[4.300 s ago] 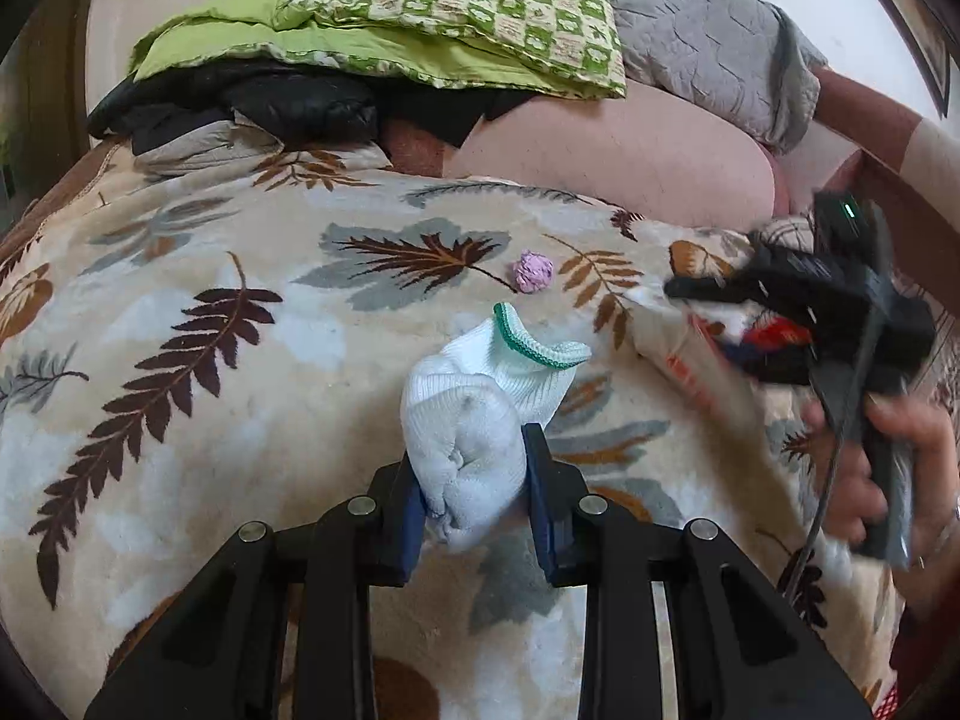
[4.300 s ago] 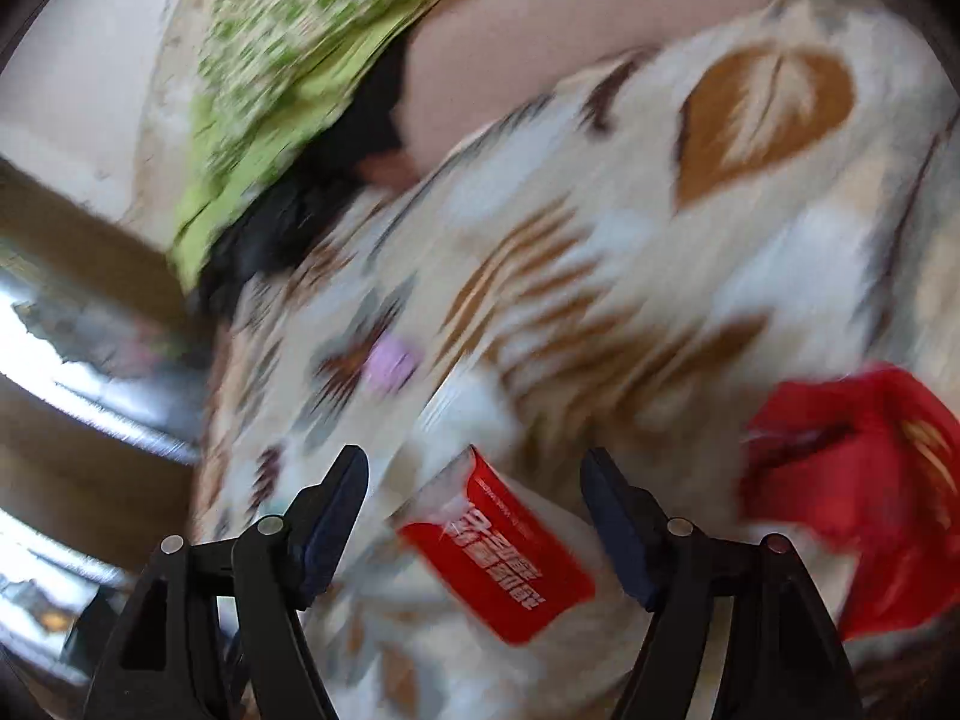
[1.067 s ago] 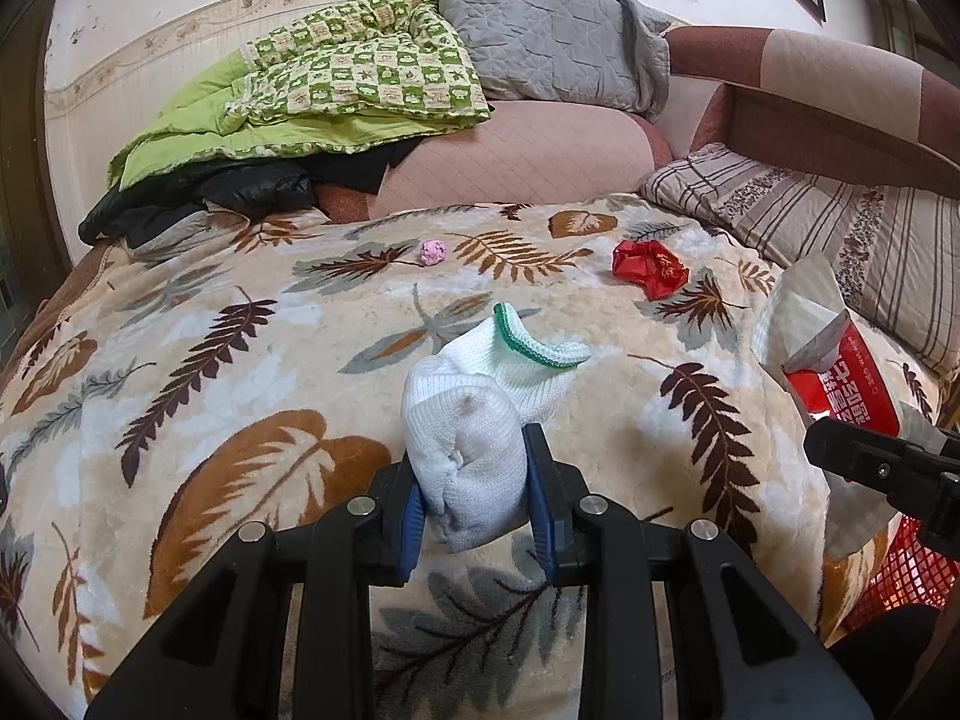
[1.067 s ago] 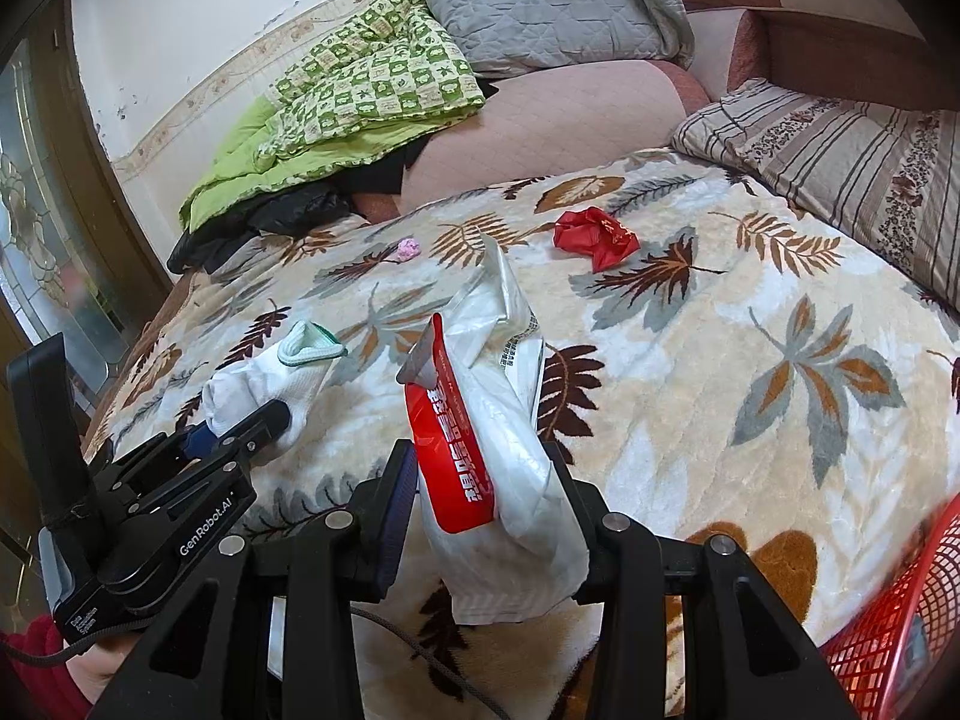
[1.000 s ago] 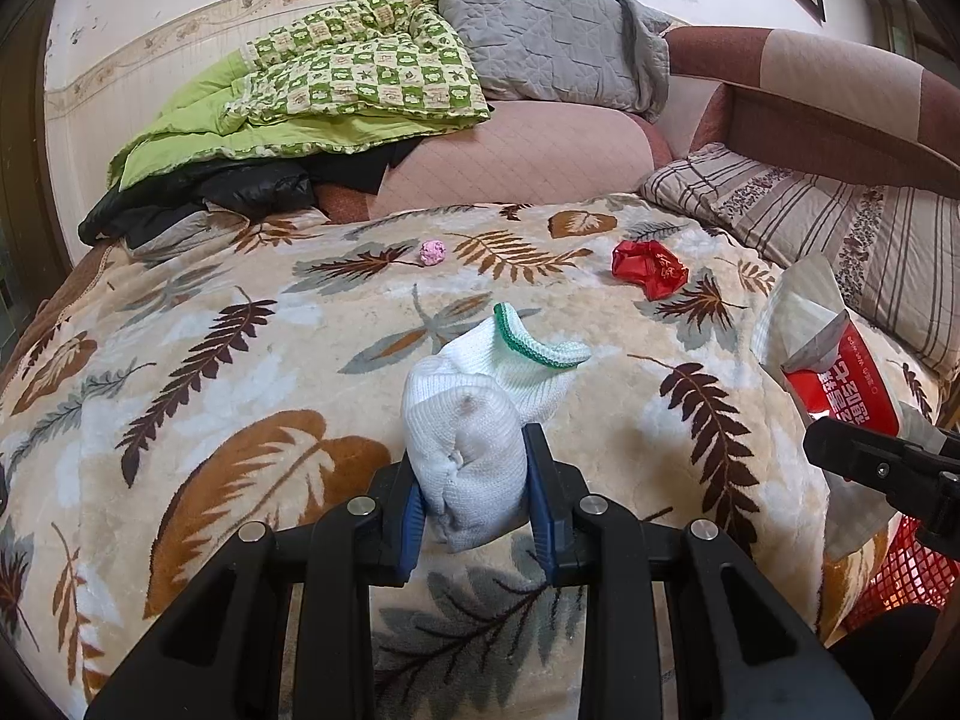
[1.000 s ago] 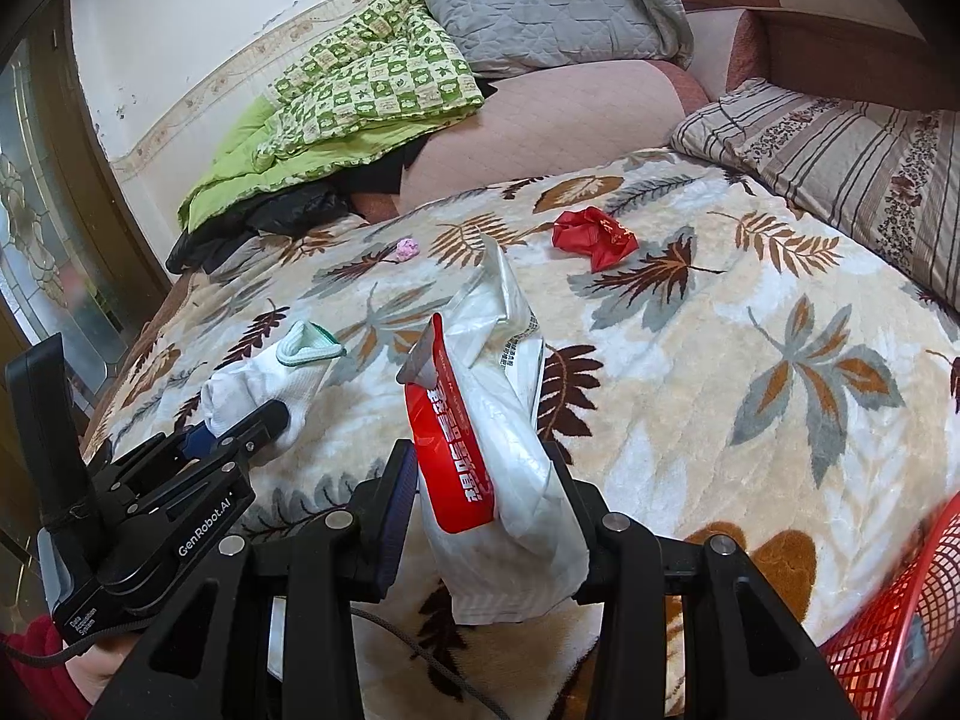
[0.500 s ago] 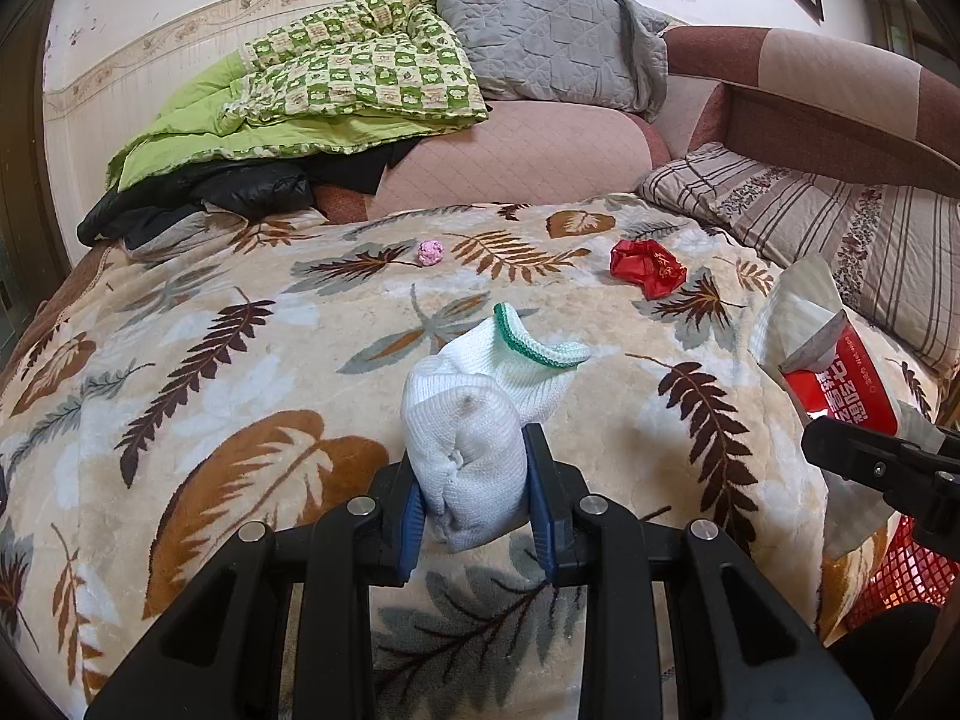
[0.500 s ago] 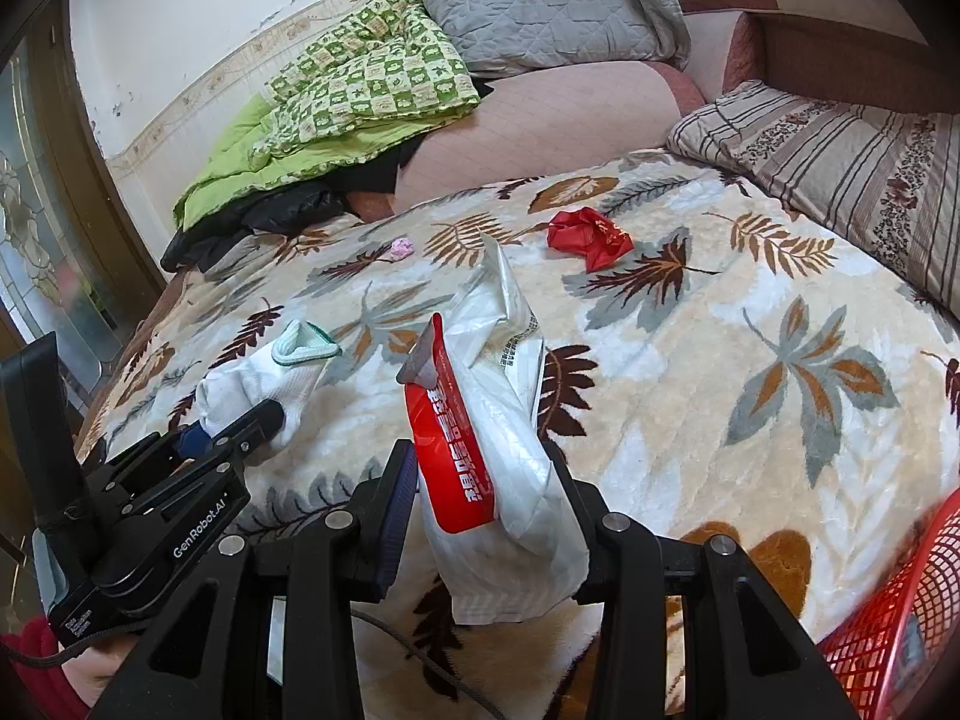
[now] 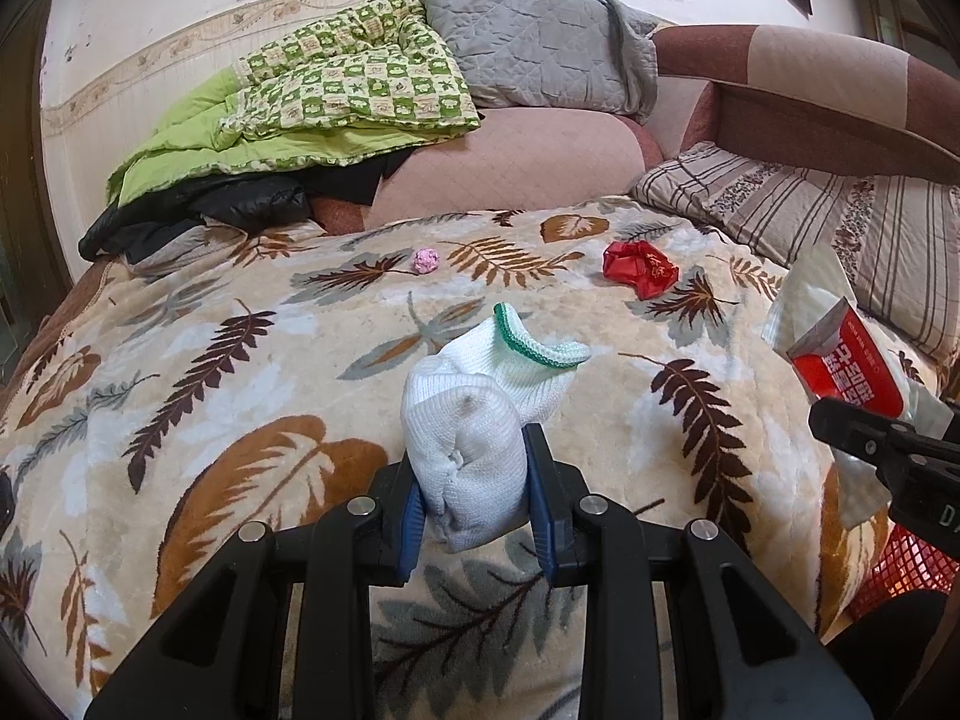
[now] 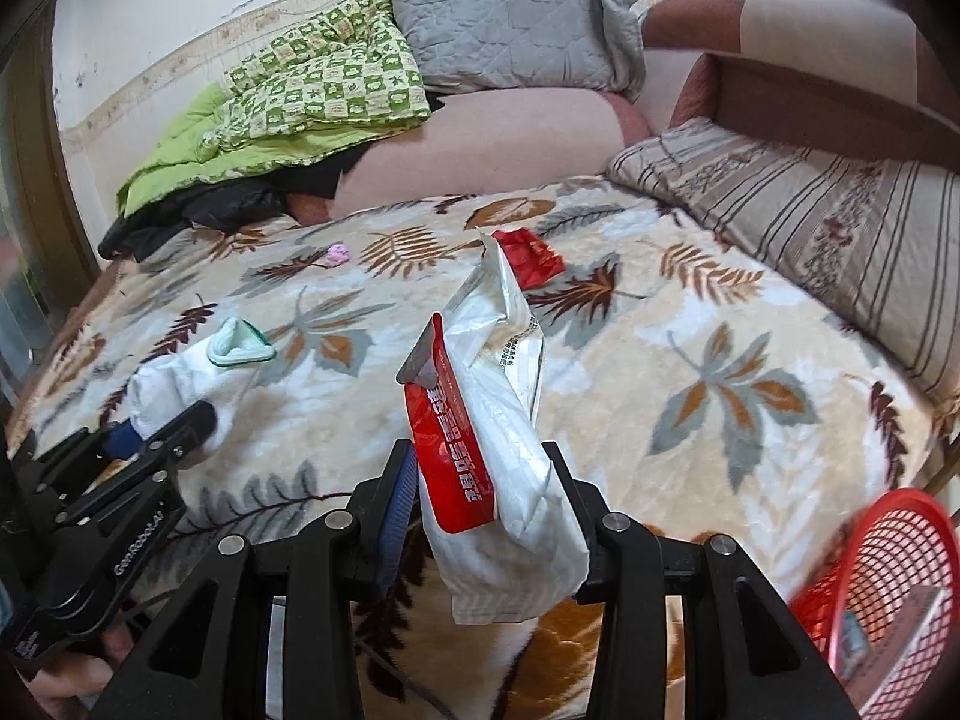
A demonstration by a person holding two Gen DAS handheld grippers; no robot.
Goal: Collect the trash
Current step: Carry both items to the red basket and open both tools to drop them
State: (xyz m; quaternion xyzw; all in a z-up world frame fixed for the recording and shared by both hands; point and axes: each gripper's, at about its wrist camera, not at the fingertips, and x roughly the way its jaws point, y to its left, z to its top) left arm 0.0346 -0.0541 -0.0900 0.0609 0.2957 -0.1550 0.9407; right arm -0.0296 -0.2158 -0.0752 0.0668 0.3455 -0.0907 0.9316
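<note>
My left gripper (image 9: 475, 495) is shut on a white sock with a green cuff (image 9: 480, 414), held above the leaf-patterned blanket (image 9: 252, 360). My right gripper (image 10: 483, 501) is shut on a white and red snack bag (image 10: 489, 426) that stands up between its fingers. That bag (image 9: 840, 354) also shows at the right edge of the left wrist view, and the sock (image 10: 186, 372) at the left of the right wrist view. A crumpled red wrapper (image 9: 639, 269) and a small pink ball (image 9: 426, 260) lie farther back on the blanket.
A red mesh basket (image 10: 888, 576) stands low at the right, beside the bed's near corner. Green quilts (image 9: 312, 102), a grey pillow (image 9: 540, 54) and dark clothes (image 9: 198, 210) pile up at the back. A striped pillow (image 10: 810, 204) lies along the right side.
The right gripper has swung right with the bag, bringing more of the red basket into view. The left gripper with the sock has barely moved.
</note>
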